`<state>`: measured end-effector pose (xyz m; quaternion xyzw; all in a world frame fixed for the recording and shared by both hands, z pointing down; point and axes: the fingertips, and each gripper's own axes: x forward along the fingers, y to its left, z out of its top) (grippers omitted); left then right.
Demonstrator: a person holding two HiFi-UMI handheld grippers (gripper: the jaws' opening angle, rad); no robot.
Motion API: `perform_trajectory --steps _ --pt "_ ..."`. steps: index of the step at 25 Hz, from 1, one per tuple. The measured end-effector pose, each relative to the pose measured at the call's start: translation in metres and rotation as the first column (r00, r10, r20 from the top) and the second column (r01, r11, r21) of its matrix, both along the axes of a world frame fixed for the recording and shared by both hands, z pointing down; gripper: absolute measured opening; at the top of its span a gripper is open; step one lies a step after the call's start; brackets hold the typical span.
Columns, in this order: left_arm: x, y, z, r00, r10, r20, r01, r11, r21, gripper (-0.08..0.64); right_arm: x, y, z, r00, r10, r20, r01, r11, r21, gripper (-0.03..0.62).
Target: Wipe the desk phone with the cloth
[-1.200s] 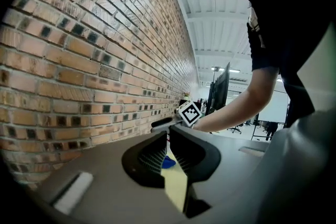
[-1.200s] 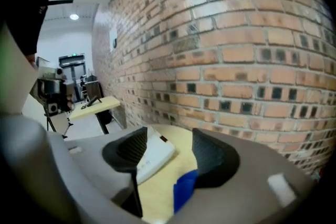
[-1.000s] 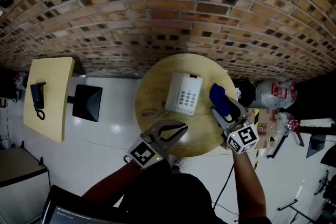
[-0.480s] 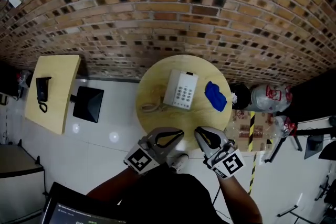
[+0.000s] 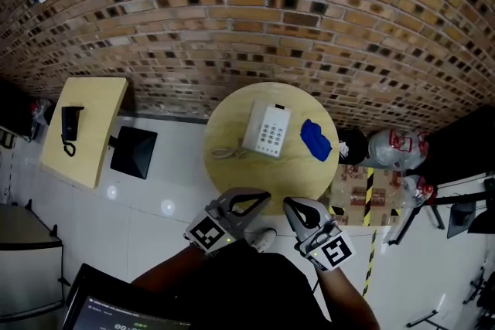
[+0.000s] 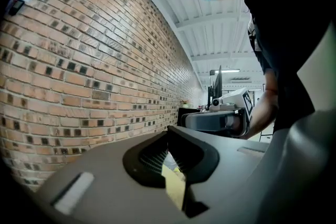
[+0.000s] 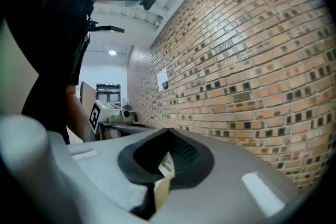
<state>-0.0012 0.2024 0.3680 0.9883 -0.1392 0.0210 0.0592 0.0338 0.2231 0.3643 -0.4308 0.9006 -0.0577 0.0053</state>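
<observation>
- A second ago the right gripper [image 5: 292, 205] was over at the blue cloth [image 5: 315, 140]. Now it was back at the round table's [image 5: 255, 175] near edge, jaws shut on nothing.
- Left gripper [image 5: 261, 199] was closed and empty too.
- Cloth lay loose just beside the desk phone [image 5: 267, 130], so I'd guess wiping was finished or paused.
</observation>
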Motion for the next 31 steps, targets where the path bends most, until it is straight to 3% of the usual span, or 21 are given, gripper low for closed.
perform_trajectory --steps 26,31 --pt "-0.006 0.034 -0.025 1.000 -0.010 -0.008 0.011 0.998 0.061 0.003 -0.007 0.020 -0.021 0.999 -0.037 -0.001 0.037 0.999 0.029 0.000" --pt "-0.010 0.040 -0.024 1.000 -0.018 -0.013 0.019 0.998 0.056 0.003 -0.017 0.026 -0.026 0.998 -0.044 0.039 0.044 0.999 0.003 0.000"
